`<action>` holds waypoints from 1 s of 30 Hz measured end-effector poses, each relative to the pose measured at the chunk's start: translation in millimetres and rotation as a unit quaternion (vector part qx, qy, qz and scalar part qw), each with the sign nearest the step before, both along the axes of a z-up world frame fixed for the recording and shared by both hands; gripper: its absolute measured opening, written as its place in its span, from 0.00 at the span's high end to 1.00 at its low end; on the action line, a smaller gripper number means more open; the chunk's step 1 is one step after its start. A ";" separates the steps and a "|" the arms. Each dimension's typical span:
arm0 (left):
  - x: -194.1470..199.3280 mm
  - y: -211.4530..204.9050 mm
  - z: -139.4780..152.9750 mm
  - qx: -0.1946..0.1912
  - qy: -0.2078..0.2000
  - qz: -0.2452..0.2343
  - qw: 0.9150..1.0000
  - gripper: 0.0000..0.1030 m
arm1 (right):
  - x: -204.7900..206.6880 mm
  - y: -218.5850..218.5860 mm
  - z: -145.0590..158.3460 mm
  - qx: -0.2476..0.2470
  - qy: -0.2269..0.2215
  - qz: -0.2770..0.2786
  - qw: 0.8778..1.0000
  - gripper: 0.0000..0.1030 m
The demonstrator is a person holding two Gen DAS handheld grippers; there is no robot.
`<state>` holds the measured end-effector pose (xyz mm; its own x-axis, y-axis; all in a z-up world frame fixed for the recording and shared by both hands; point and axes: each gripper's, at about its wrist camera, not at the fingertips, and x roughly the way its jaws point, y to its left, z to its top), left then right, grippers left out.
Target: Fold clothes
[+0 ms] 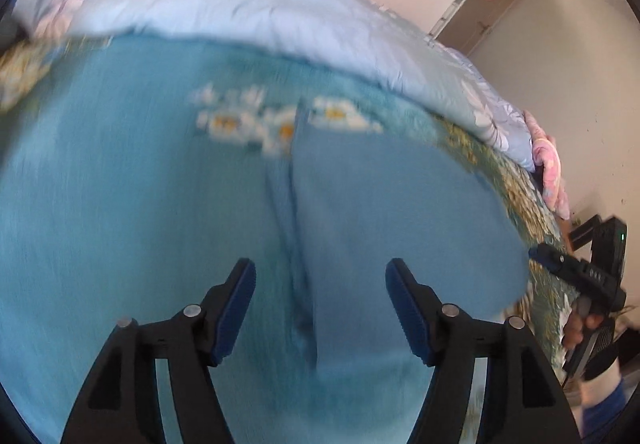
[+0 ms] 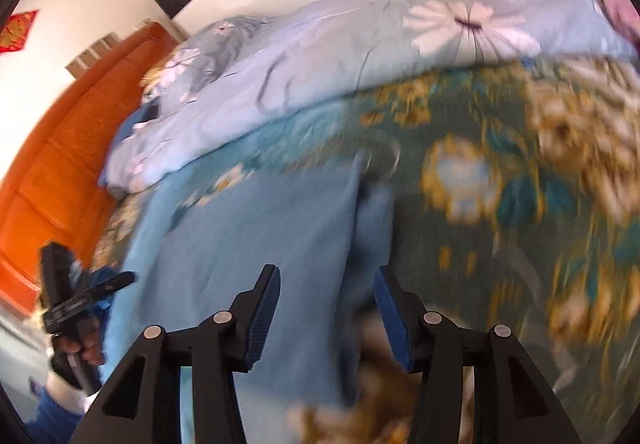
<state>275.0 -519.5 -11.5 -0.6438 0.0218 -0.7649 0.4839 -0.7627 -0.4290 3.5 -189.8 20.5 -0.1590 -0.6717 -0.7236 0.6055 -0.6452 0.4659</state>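
We see the light blue garment [image 1: 360,228] lying flat on the flowered bed sheet [image 2: 500,172], near a pale quilt [image 1: 240,8] at the far side, with the left gripper [image 1: 320,308] and right gripper [image 2: 326,308] above it, fingers spread, pinching nothing.

Soft matt cloth is seen in the blue garment [image 1: 360,228], thin creased fabric in the quilt [image 1: 248,16] at twelve o'clock, and glossy orange wood in the headboard [image 2: 68,164].
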 end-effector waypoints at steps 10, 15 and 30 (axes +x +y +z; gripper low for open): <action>39.8 26.5 -32.1 0.108 0.009 0.060 0.992 0.33 | 47.9 33.5 -45.6 -0.037 -0.095 -0.039 0.994 0.45; 18.7 27.9 -33.0 0.122 0.034 0.064 0.990 0.33 | 44.0 26.4 -48.8 -0.051 -0.100 -0.049 0.992 0.43; 13.2 5.4 -46.5 0.181 0.090 0.150 0.968 0.51 | 21.3 29.6 -64.4 -0.165 -0.162 -0.107 0.967 0.51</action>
